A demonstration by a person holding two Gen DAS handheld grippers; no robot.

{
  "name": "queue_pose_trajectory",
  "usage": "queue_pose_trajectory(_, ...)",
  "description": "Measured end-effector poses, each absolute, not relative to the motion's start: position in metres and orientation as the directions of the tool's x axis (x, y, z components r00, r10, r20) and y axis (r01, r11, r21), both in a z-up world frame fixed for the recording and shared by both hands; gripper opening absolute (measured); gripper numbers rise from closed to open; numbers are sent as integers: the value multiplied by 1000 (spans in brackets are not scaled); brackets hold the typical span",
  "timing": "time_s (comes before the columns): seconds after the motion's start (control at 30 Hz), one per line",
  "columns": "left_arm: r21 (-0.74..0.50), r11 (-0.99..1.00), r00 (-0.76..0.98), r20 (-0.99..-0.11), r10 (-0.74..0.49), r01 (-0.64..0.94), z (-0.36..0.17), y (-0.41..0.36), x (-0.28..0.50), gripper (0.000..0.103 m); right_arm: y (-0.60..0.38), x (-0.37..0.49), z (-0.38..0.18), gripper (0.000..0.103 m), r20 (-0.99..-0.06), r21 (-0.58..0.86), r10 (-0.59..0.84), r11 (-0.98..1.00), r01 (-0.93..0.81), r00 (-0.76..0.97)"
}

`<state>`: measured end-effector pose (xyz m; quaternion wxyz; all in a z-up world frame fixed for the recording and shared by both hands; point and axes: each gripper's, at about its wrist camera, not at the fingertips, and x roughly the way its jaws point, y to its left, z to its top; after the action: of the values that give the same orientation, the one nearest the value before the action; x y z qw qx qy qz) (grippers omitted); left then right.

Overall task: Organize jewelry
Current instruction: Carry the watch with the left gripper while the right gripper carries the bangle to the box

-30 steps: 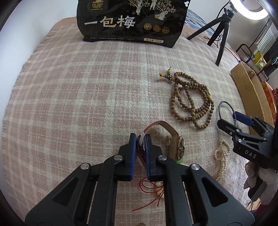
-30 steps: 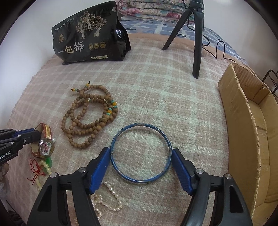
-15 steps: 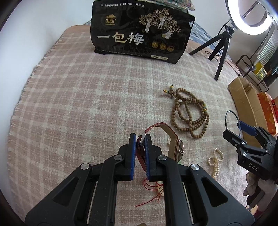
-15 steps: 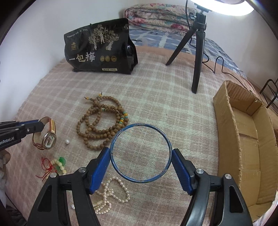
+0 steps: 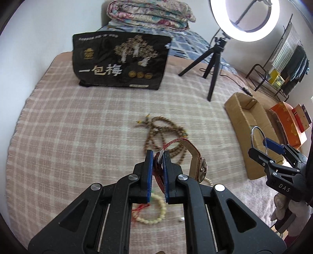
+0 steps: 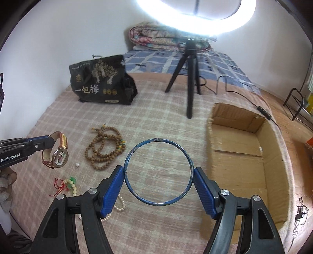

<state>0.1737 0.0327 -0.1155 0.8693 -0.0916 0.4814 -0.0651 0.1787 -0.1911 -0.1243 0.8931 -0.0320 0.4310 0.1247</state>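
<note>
Bangle [image 6: 158, 173] pinched across its rim, cardboard box [image 6: 237, 172] just beside.

A home bedroom: plaid-blanketed bed [image 5: 78, 121], folded quilt [image 5: 150, 13], ring light [image 5: 244, 19]

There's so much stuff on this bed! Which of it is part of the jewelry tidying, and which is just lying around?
Part of the job:
- watch, clamped in the left gripper
- blue bangle, held across the right gripper
- wooden bead necklace
- pearl strand
- red-string bracelet
- cardboard box

Just lying about:
- black bag
- ring light tripod
- folded quilt
</note>
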Motion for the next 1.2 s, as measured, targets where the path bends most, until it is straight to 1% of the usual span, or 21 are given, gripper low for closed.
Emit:
queue_pose_trajectory(0.57, -275, 949, 543, -779, -313, 152, -94, -83, 199, 7, -303, 160, -119, 74, -778, 63, 93, 996, -71, 621)
queue_pose_trajectory(0.93, -278, 935, 543, -761, -355, 222, -91, -142, 210, 7, -342, 153, -126, 74, -787, 59, 50, 998, -5, 615)
queue_pose_trajectory(1.2, -258, 932, 552, -752, -359, 255, -94, -174, 219, 7, -354, 153, -132, 74, -795, 69, 45, 997, 17, 605)
